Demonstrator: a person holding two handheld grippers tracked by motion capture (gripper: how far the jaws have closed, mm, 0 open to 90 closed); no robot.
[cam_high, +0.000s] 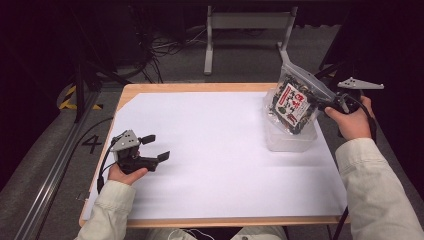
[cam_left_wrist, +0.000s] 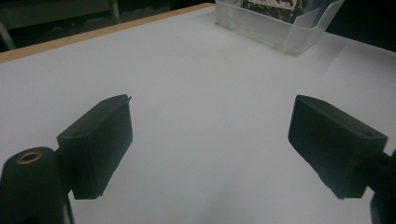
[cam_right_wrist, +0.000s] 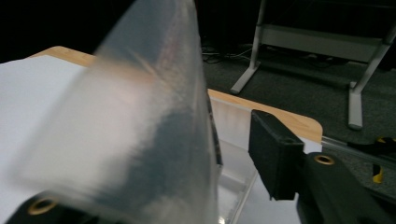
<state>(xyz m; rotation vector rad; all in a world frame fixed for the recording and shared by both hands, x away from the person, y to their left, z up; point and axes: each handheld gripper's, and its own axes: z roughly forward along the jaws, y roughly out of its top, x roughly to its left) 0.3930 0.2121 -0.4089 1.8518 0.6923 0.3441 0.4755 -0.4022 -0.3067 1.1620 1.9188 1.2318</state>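
Clearly our right gripper (cam_high: 327, 106) stands parted beside the limp, slippery, light snack bag (cam_high: 295, 100), upright in the clear tub (cam_high: 290, 142); we'd pinch its stiff sealed top, our left gripper (cam_high: 156, 148) spread idle.

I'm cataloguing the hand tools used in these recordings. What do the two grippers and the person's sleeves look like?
Both are black two-jaw tools with blocky rectangular pads. The left gripper carries a grey three-cornered plate on top, as does the right gripper, and a black cable trails from each. Brass-coloured screw holes show near the pads. The person wears pale cream long sleeves with buttoned cuffs.
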